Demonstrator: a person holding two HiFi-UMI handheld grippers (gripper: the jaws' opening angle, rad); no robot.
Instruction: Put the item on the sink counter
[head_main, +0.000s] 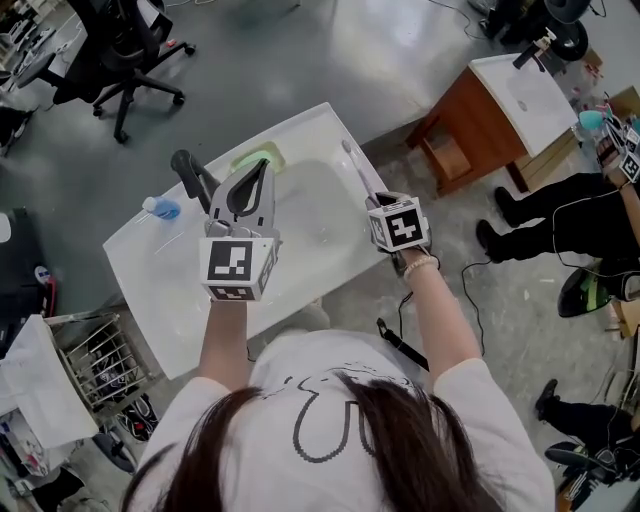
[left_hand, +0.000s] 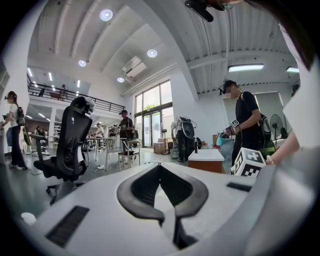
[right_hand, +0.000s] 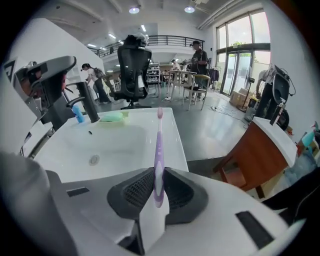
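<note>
Right gripper (right_hand: 158, 180) of yours is pinched narrow on the butt end of the slim purple plastic toothbrush (right_hand: 159, 145), bristles toward 12 o'clock over the white sink counter (right_hand: 176, 137). It looks light, stiff and slick, so I'd say it'll pivot; mid-handle seems safer. Left gripper (left_hand: 159, 170) is closed up, empty.

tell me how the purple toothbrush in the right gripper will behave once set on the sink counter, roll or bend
The slim purple plastic toothbrush looks stiff: it stands straight out of the right gripper's jaws without drooping. It is thin, so probably light. Its handle looks rounded and the white sink counter glossy, so it may slide or roll a little.
</note>
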